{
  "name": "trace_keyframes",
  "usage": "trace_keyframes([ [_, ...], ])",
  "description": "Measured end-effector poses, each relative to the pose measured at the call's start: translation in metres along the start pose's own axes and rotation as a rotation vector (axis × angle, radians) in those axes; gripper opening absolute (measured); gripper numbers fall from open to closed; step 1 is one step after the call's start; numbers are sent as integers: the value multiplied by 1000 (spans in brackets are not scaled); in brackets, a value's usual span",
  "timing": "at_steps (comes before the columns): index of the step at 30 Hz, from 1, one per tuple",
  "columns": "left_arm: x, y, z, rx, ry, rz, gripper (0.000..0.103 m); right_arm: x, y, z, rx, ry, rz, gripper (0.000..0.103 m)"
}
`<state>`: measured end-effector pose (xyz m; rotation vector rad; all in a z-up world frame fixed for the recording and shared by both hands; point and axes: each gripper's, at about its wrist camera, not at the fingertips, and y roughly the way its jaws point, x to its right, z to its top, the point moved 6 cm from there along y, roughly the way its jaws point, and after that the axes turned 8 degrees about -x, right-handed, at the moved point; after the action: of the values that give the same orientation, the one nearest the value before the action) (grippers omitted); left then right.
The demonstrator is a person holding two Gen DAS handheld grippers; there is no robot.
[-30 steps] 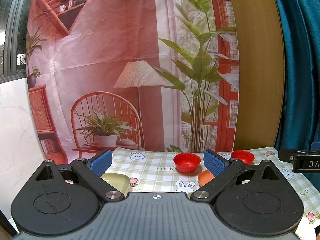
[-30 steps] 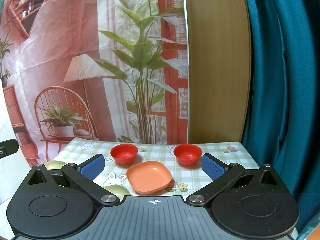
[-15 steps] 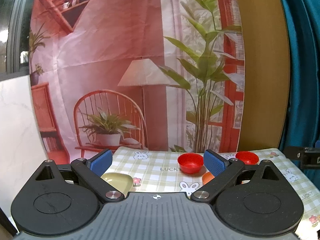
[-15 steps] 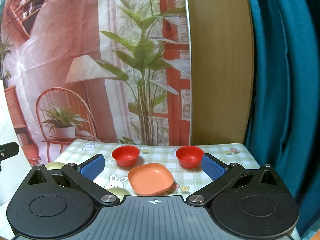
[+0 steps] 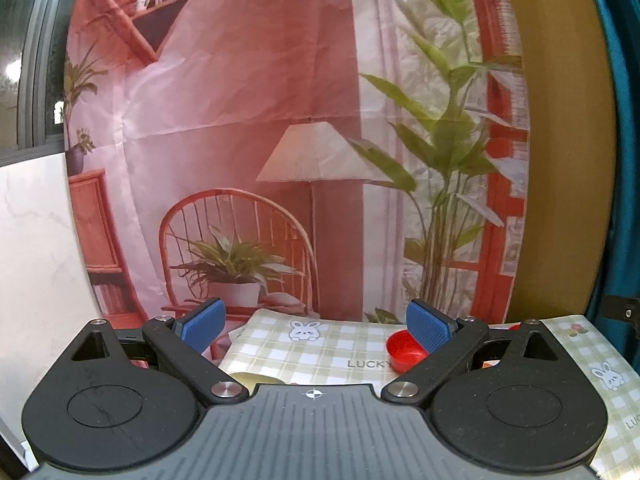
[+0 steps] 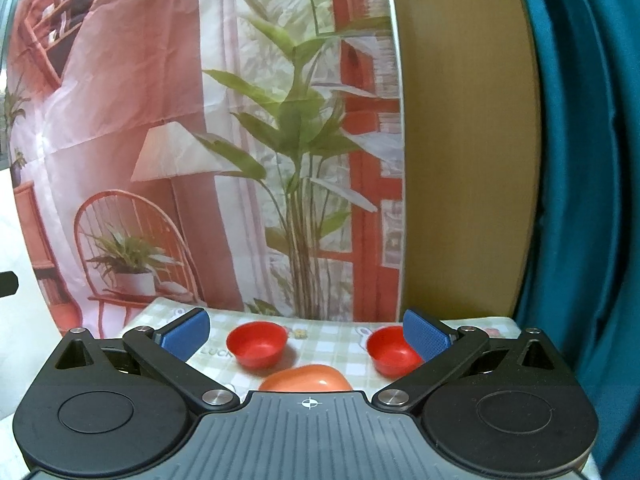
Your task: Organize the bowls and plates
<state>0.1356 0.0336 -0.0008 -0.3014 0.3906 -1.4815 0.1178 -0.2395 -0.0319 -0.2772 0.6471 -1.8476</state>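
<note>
Two glossy red bowls (image 6: 257, 344) (image 6: 390, 351) sat upright, mouths up, side by side on the checked tablecloth (image 6: 324, 340), with an orange plate (image 6: 306, 378) lying flat just nearer. Only the left wrist view showed a pale yellow dish (image 5: 256, 378). The left gripper (image 5: 316, 324) and right gripper (image 6: 306, 334) were both spread apart, holding nothing.

Glossy plastic red bowls (image 6: 257, 343), matt checked tablecloth (image 5: 320, 350), creased printed fabric backdrop (image 5: 248, 120)
</note>
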Motion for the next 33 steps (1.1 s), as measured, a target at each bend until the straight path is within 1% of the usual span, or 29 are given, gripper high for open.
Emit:
trace_keyframes([
  [6, -15, 29, 8, -22, -22, 23, 98, -16, 39, 3, -15, -24, 52, 102],
  [9, -23, 44, 11, -28, -35, 36, 98, -24, 56, 4, -15, -16, 70, 101],
  [12, -29, 56, 16, -24, -18, 78, 98, -32, 74, 4, -19, -19, 75, 99],
  [14, -34, 65, 20, -8, -13, 107, 98, -39, 87, 4, -16, -33, 78, 98],
  [17, -39, 80, 21, -10, -31, 143, 98, -47, 104, -1, -14, -49, 64, 98],
  [18, -40, 86, 18, -17, -40, 143, 98, -49, 108, -4, -14, -54, 58, 98],
  [22, -35, 112, -5, -66, -57, 111, 98, -57, 129, -27, -45, -102, 48, 96],
  [23, -32, 119, -13, -87, -57, 104, 97, -59, 134, -33, -62, -116, 44, 92],
  [24, -30, 126, -21, -109, -58, 95, 94, -60, 140, -39, -80, -126, 41, 87],
  [26, -24, 140, -38, -157, -58, 66, 87, -61, 149, -54, -118, -131, 41, 83],
  [28, -19, 152, -55, -203, -58, 43, 87, -60, 157, -68, -160, -120, 54, 81],
  [31, -10, 165, -79, -253, -62, 28, 87, -59, 167, -86, -222, -106, 60, 75],
  [33, -1, 173, -93, -278, -59, 1, 87, -58, 171, -98, -256, -106, 60, 69],
])
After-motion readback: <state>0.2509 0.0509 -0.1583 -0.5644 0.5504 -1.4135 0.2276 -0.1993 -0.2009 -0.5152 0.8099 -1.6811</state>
